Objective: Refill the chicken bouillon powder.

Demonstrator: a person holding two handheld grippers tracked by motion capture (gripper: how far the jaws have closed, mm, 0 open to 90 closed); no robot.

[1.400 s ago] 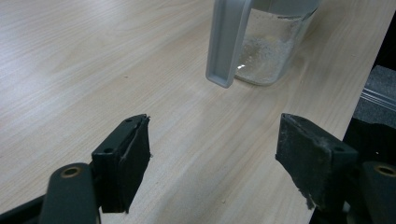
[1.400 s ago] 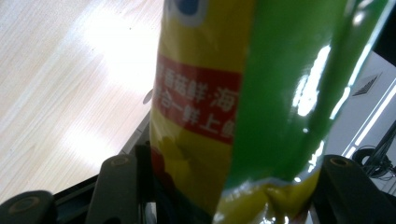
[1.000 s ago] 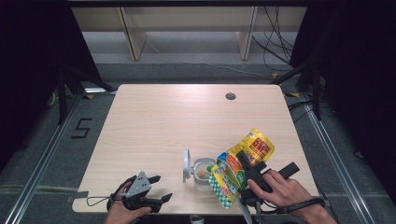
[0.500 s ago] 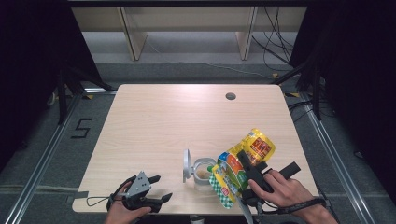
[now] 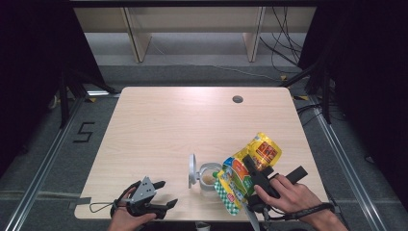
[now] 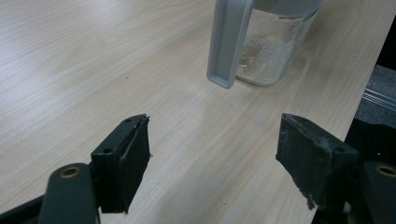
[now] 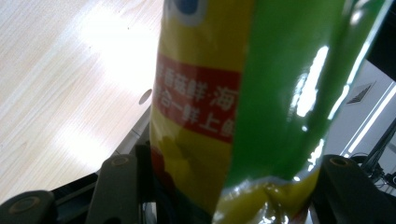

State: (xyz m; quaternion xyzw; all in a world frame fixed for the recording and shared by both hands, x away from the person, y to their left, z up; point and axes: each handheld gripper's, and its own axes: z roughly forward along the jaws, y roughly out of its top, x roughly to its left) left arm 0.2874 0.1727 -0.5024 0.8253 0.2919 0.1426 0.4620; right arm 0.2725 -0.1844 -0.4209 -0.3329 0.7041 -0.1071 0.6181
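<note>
Right gripper [image 5: 250, 173] is clamped on a yellow and green bag [image 5: 243, 175], its jaws closed against the bag's sides and holding it tilted over a clear glass jar [image 5: 210, 177] near the front edge of the table [image 5: 192, 120]. From the high view the bag's lower end hangs just beside the jar's rim, and the jar's grey lid [image 5: 192, 169] stands flipped open to its left. Up close, the right gripper view adds red-banded print on the bag [image 7: 233, 93] and a black jaw on either side of it. Left gripper [image 5: 159, 195] rests at the table's front left corner with its jaws wide apart and nothing between them. Its own view looks along the wood to the jar [image 6: 275, 51], showing pale powder at the bottom and the lid [image 6: 229, 42] hanging in front.
</note>
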